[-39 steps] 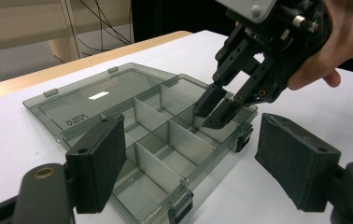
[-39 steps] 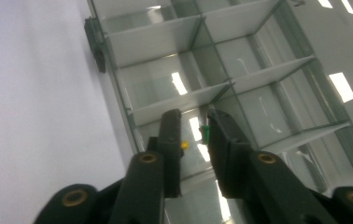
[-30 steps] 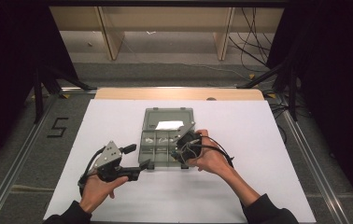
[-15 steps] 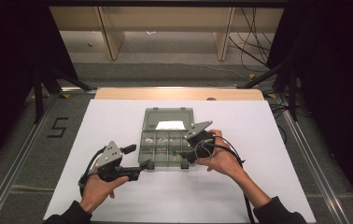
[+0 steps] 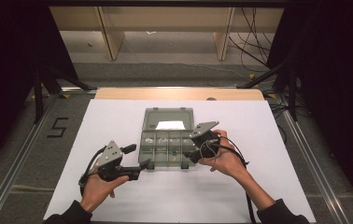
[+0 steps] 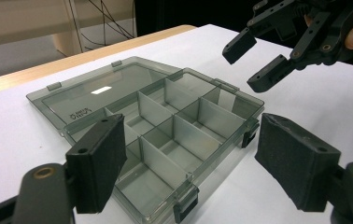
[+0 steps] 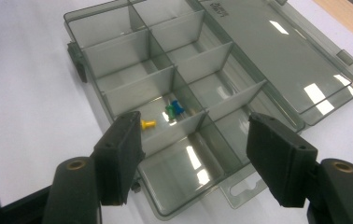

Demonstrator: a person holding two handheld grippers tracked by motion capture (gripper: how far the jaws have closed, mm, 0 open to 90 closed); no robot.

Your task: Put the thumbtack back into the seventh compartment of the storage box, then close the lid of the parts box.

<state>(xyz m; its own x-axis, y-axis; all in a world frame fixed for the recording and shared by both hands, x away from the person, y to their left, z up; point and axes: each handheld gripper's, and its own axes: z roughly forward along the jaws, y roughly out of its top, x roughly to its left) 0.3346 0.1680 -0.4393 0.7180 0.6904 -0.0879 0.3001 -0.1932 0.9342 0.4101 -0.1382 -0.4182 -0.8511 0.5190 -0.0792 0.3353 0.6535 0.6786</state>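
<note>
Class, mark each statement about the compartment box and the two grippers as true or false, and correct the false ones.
1. The compartment box has its lid shut. False: the lid lies folded open, flat on the table.
2. The right gripper has nothing between its jaws. True.
3. Small coloured pins lie in one compartment. True.
4. The left gripper clamps the box wall. False: its jaws stand open, apart from the box.
5. The box rests on a white table top. True.
</note>
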